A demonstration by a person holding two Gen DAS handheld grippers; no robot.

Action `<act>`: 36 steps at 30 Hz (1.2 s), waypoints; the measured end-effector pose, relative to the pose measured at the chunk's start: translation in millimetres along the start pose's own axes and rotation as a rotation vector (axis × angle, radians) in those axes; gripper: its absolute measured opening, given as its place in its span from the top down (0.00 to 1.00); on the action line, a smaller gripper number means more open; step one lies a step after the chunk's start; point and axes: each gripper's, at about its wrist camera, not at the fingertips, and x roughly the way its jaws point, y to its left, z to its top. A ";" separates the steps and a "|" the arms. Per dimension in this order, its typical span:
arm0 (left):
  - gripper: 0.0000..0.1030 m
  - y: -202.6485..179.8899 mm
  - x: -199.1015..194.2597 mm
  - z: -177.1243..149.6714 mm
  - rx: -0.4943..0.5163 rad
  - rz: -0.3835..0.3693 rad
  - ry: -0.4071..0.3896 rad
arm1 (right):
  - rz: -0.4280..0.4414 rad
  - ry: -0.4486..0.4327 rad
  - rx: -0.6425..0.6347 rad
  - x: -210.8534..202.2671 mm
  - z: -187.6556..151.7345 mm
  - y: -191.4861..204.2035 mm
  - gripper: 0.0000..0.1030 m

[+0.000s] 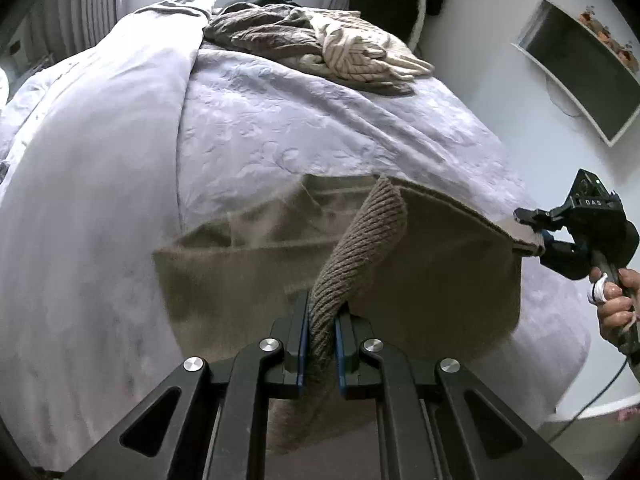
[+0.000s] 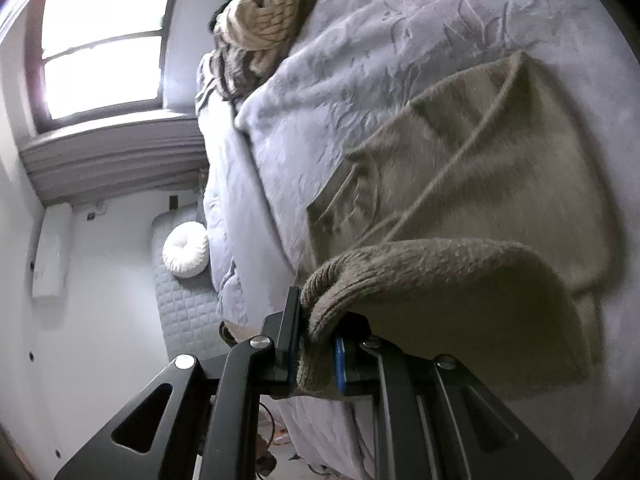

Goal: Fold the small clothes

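- Left wrist view: the left hand-held gripper (image 1: 322,320) is clamped on a ribbed edge of the brown knit garment (image 1: 248,272), which lies partly lifted over the bed (image 1: 280,128); that narrow pinch could slip.
- Right wrist view: the right hand-held gripper (image 2: 318,344) grips another corner near the bed's edge; open bedspread lies beyond.

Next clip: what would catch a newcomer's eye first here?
A taupe ribbed knit garment is stretched above the pale lilac embossed bedspread, pinched at one edge by the left gripper and at another by the right gripper. At the bed's far end lies a heap of cream and brown knitwear.
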 end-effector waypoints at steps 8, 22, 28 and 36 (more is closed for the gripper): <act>0.88 15.8 98.8 18.7 -0.050 0.062 0.050 | -0.037 0.008 0.113 55.0 56.1 -56.8 0.85; 0.47 57.6 65.3 24.3 -0.208 0.200 -0.070 | -0.089 -0.139 -0.072 31.4 78.4 -29.6 0.54; 0.47 21.6 69.4 12.2 -0.113 -0.018 0.008 | -0.207 -0.066 -0.287 43.3 70.2 2.7 0.64; 0.47 8.5 136.6 3.2 -0.122 0.002 0.104 | -0.376 -0.027 -0.315 75.8 78.4 -19.5 0.67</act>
